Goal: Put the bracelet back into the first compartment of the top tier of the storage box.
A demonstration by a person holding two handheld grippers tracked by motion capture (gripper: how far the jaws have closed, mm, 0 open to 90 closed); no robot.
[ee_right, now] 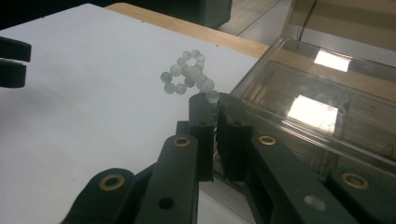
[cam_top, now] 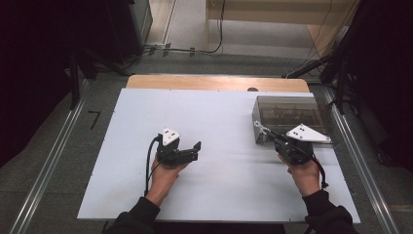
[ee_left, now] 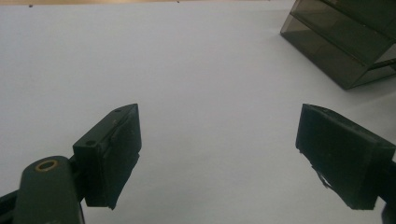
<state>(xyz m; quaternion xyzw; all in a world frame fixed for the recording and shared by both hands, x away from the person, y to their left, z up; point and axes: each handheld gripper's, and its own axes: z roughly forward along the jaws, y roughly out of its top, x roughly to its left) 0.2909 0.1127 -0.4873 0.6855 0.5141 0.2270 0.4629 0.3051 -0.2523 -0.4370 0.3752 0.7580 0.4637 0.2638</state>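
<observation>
Count: two grippers, one bead string, one smoky clear box, one white table sheet.

Right gripper point(ee_right: 215, 103): jaws pinched together on the bead string point(ee_right: 187, 74), held by its lower end. In the right gripper view the pale translucent beads bunch in a small loop just above the jaw tips, centre of frame, lifted off the sheet. About a dozen beads visible; exact number cannot be told, some overlap. In the high view the same gripper point(cam_top: 265, 130) sits right of centre, the string point(cam_top: 259, 127) showing as a small whitish tangle at its tip, against the near left corner of the box.

Left gripper point(ee_left: 218, 147): jaws spread wide, nothing between them, bare sheet below. In the high view it point(cam_top: 195, 148) lies left of centre, tips pointing to the right of the frame, well apart from the right gripper and the beads.

Box point(cam_top: 287, 109): one, dark transparent plastic, right of centre in the high view, lid down as far as can be seen. It fills the right half of the right gripper view point(ee_right: 322, 88), glare patches on its top; it appears in the upper right corner of the left gripper view point(ee_left: 345, 42).

Table sheet point(cam_top: 214, 117): white, bare between the two grippers. A wooden edge shows along the top side of it
</observation>
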